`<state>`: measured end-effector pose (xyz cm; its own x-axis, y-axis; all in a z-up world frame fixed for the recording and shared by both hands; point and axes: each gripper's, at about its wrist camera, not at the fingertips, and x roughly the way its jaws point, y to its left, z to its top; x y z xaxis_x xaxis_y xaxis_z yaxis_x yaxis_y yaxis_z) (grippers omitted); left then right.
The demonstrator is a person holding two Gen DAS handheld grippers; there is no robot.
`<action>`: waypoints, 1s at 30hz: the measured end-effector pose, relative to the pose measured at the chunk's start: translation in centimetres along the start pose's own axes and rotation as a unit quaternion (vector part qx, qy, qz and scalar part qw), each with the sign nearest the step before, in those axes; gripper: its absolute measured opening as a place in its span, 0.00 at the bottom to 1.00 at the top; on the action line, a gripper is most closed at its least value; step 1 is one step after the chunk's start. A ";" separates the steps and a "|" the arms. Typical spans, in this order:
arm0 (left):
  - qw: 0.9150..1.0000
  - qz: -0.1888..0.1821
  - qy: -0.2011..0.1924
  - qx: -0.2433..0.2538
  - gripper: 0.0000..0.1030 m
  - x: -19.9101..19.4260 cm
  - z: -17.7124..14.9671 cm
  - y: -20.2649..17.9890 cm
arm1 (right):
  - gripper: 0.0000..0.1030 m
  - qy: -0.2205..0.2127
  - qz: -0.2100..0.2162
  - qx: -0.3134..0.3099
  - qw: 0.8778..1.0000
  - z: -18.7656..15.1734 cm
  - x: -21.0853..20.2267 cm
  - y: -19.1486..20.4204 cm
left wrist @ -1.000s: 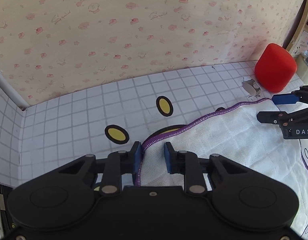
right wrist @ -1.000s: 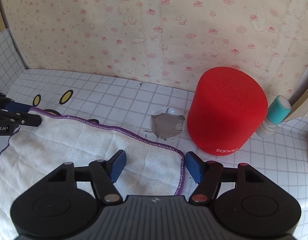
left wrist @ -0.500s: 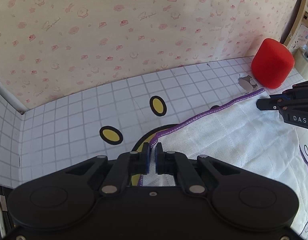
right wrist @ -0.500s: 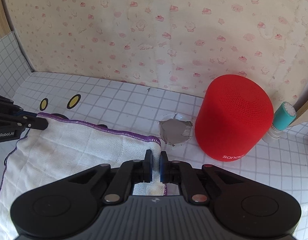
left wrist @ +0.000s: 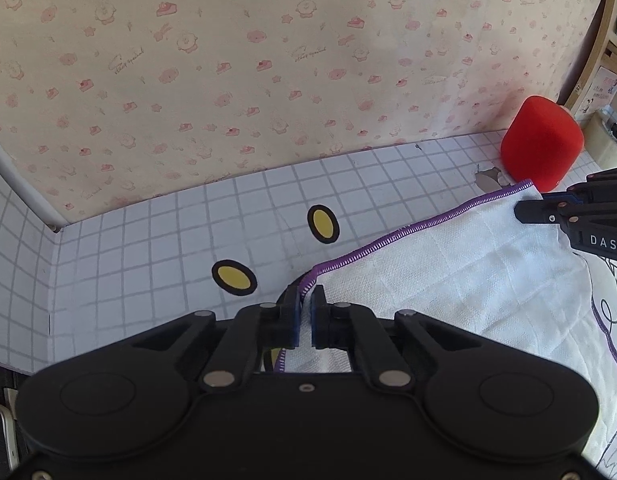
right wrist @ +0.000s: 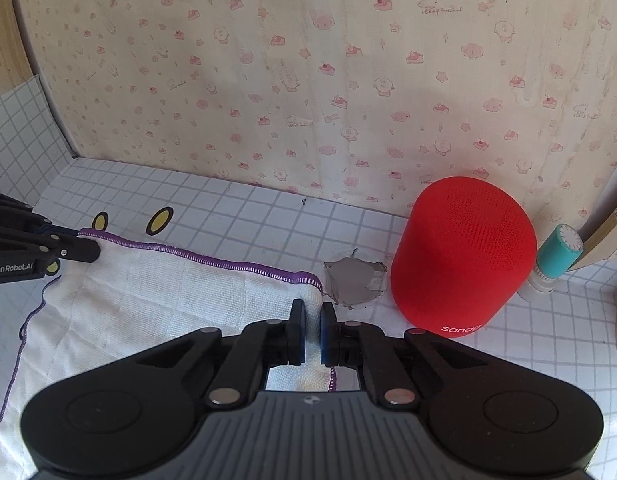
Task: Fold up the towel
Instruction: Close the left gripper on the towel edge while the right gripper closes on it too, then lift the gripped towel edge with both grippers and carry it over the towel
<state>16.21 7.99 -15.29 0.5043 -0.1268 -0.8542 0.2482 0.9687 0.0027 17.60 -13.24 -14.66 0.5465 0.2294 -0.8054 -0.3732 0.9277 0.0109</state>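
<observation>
While both sets of jaws are clenched, each grasps one far corner of a white towel (left wrist: 460, 280) with a purple stitched hem. The left gripper (left wrist: 306, 312) pinches the towel's left far corner between its blue pads, and cloth shows in the narrow slit between them. The right gripper (right wrist: 312, 330) pinches the right far corner the same way, white cloth filling the gap. Each gripper also shows at the edge of the other's view, black, closed on its corner.

Between the two corners the hem runs in a gently sagging line. The rest of the towel lies spread on the worktop (right wrist: 236, 216), reaching toward the cameras. The worktop has a white covering with a grey grid and yellow ovals ringed in black (left wrist: 323, 224), printed just beyond the towel's left corner.

Just beside the right corner there is a torn patch (right wrist: 354, 282) in the covering, showing grey beneath. Just right of the patch stands a red speaker (right wrist: 462, 256), upright and apart from the towel. A small teal-capped bottle (right wrist: 556, 254) stands just right of the speaker. Behind everything rises a cream wall (left wrist: 268, 60) patterned with small pink cakes and stars.
</observation>
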 end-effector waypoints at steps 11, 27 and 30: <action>1.000 0.005 -0.019 -0.001 0.05 -1.1 -0.1 -0.3 | 0.06 -0.010 -0.002 0.002 1.000 -0.1 -0.8 0.0; 0.999 0.015 -0.042 0.002 0.05 -3.6 1.4 -0.5 | 0.06 -0.037 -0.002 -0.014 0.999 0.9 -3.2 0.1; 0.999 0.019 -0.047 0.006 0.05 -4.5 1.3 -0.8 | 0.06 -0.046 0.000 -0.019 0.999 1.1 -4.0 0.4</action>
<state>14.81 7.46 -10.80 0.5885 -0.1106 -0.8009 0.2381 0.9704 0.0409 16.06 -13.50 -10.80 0.6124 0.2561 -0.7479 -0.3997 0.9165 -0.0135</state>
